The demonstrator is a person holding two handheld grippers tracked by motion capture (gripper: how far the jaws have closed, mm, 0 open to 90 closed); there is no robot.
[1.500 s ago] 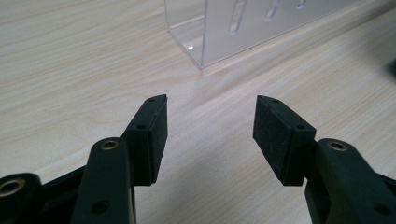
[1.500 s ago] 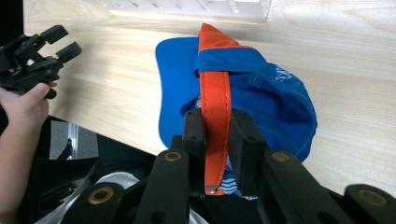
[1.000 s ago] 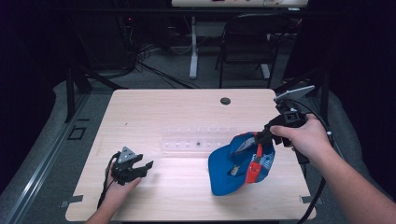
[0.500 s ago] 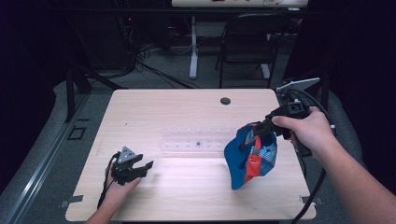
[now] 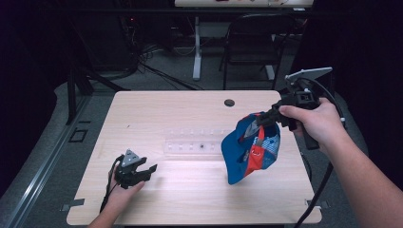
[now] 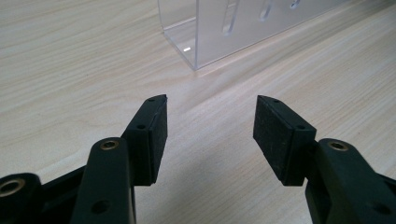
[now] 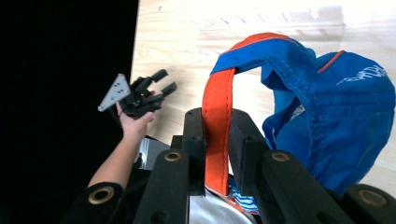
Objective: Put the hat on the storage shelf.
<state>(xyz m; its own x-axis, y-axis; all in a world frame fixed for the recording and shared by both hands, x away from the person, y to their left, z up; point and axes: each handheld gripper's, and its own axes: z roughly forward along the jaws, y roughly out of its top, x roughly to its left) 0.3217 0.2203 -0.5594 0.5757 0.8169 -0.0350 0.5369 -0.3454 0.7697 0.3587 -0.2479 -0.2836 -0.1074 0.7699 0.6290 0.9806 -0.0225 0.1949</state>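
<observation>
From the high view, we see the right gripper (image 5: 266, 118) lifting a blue cloth cap with an orange strap (image 5: 250, 152) off the right side of the pale wooden table (image 5: 190, 199), while the left gripper (image 5: 138, 170) rests low near the front left.

In the left gripper view, our jaws stand spread and empty, facing a clear acrylic slotted rack (image 6: 243, 28).

In the right gripper view, the jaws pinch the orange strap (image 7: 215, 140). We judge this a carry step; next we need a spot to set the cap.

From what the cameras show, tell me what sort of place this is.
Probably a lab or office workroom: a wooden desk with a cable hole, tangled floor cables, and a folding chair behind.
</observation>
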